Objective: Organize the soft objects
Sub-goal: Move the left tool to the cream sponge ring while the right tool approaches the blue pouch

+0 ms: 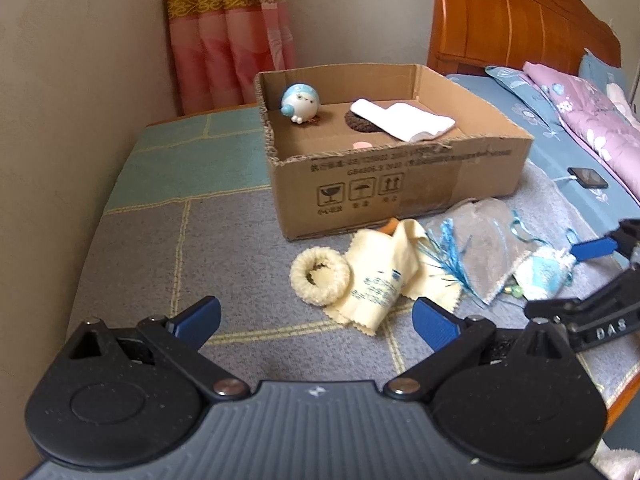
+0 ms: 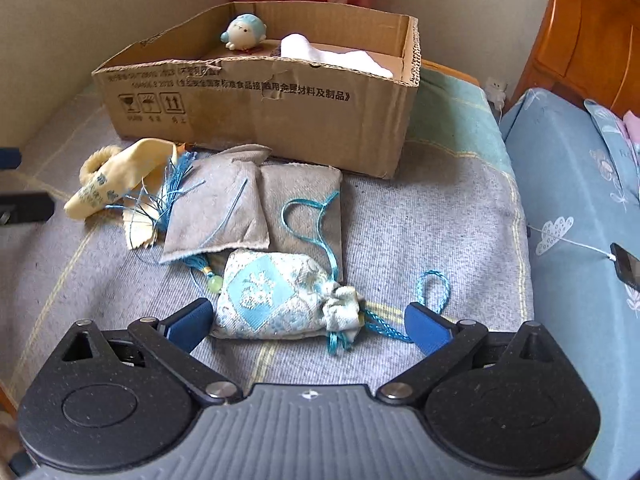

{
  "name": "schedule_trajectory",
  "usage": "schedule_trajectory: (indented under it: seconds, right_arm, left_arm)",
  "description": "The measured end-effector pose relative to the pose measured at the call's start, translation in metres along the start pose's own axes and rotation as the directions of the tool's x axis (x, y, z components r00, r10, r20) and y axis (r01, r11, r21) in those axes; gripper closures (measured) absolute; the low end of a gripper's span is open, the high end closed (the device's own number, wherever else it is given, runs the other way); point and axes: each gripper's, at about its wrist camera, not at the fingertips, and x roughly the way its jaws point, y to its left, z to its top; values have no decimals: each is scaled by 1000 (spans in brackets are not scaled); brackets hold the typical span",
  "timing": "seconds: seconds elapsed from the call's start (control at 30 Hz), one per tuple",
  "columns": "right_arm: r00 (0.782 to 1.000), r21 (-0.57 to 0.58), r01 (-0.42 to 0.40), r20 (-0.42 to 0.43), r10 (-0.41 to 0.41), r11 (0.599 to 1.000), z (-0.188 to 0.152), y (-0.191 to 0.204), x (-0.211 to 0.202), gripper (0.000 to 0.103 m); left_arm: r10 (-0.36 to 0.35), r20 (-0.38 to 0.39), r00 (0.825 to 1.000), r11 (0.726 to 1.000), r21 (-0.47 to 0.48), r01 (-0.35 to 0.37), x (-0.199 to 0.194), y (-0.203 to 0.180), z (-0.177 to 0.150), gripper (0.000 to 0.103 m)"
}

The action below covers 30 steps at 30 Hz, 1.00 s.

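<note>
A cardboard box (image 1: 400, 184) stands on the grey mat and holds a round blue-white toy (image 1: 299, 102), a white cloth (image 1: 404, 118) and a dark round pad (image 1: 360, 122). In front lie a cream fuzzy ring (image 1: 319, 275), a yellow cloth (image 1: 384, 276), a grey pouch (image 1: 480, 248) and a blue brocade sachet (image 2: 276, 296). My left gripper (image 1: 316, 324) is open and empty, just short of the ring and yellow cloth. My right gripper (image 2: 308, 324) is open, with its fingers on either side of the sachet, not closed on it.
A wall runs along the left and a pink curtain (image 1: 228, 32) hangs behind the box. A bed with blue sheet (image 2: 576, 184), wooden headboard (image 1: 516, 12) and a phone on a cable (image 1: 588, 178) lies to the right. Blue cords and tassels (image 2: 176, 188) trail over the pouches.
</note>
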Motion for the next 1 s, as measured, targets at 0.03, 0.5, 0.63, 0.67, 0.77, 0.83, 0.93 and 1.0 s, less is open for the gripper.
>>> schedule_trajectory:
  seconds: [0.03, 0.5, 0.63, 0.67, 0.77, 0.83, 0.93, 1.0]
  right_arm:
    - [1000, -1, 1, 1, -1, 1000, 0, 1, 0, 0]
    - [1000, -2, 2, 23, -2, 1000, -3, 1, 0, 0]
    - [1000, -5, 1, 28, -1, 1000, -4, 1, -1, 0]
    - [1000, -8, 0, 30, 0, 1000, -4, 1, -1, 0]
    - [999, -14, -4, 36, 5, 1000, -6, 0, -2, 0]
    - [999, -19, -8, 40, 8, 1000, -6, -1, -2, 0]
    - [999, -23, -10, 42, 11, 1000, -7, -1, -3, 0]
    - [999, -30, -16, 44, 18, 999, -7, 0, -3, 0]
  left_arm:
    - [6, 1, 1000, 1000, -4, -6, 1, 2, 1, 1]
    - [87, -30, 996, 996, 15, -86, 50, 6, 11, 2]
    - [125, -39, 991, 992, 26, -124, 53, 11, 6, 1]
    - [134, -37, 990, 991, 22, -133, 53, 15, 5, 1]
    - [157, -41, 987, 988, 16, -156, 52, 23, 2, 2]
    - [138, -34, 990, 990, 12, -137, 52, 25, 2, 6]
    - [102, -15, 995, 995, 12, -102, 53, 21, 3, 15]
    - [72, -5, 997, 997, 13, -72, 55, 18, 6, 25]
